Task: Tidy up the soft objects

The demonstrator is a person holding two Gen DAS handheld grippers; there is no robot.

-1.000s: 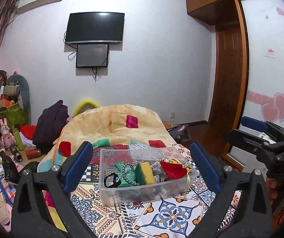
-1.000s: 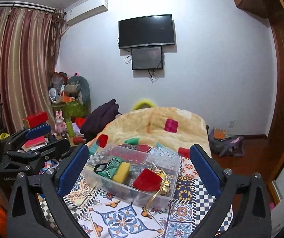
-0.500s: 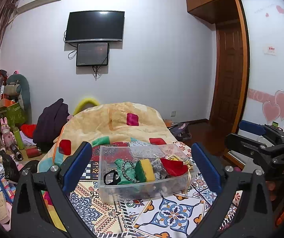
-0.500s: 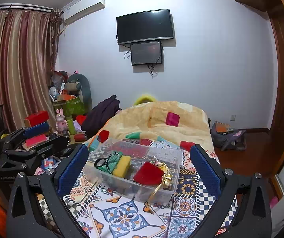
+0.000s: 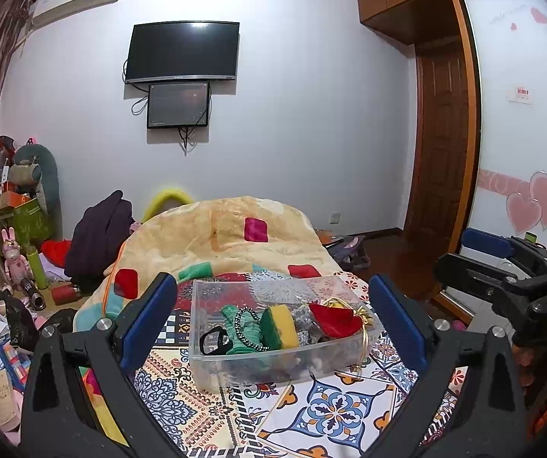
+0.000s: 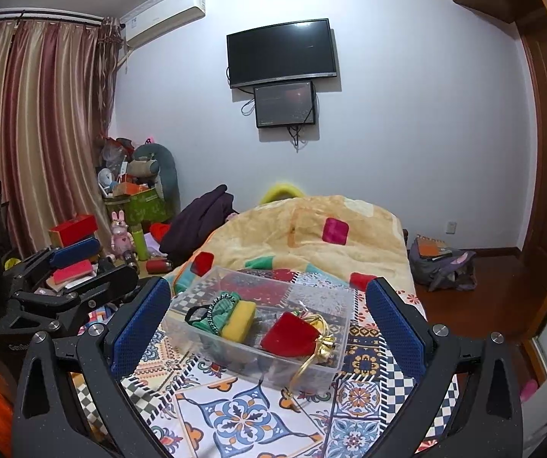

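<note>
A clear plastic bin (image 5: 258,358) (image 6: 311,372) sits on the patterned bedspread. In it lie a yellow-green sponge (image 5: 281,326) (image 6: 239,318), a red pouch with gold cord (image 5: 334,318) (image 6: 290,337), a green cloth (image 5: 248,328) (image 6: 221,309) and a black band (image 5: 212,339). My left gripper (image 5: 273,316) is open and empty, raised in front of the bin. My right gripper (image 6: 267,322) is open and empty, also raised before the bin. Each gripper shows at the edge of the other's view.
A yellow blanket (image 5: 227,236) is heaped on the bed behind the bin. Clutter of boxes and toys (image 6: 128,213) lies on the left. A backpack (image 6: 441,267) lies on the floor at right. A wardrobe (image 5: 521,152) stands at right.
Both grippers have risen and drawn back a little, so the bin sits lower in both views. The jaws stay open and the bin's contents have not moved.
</note>
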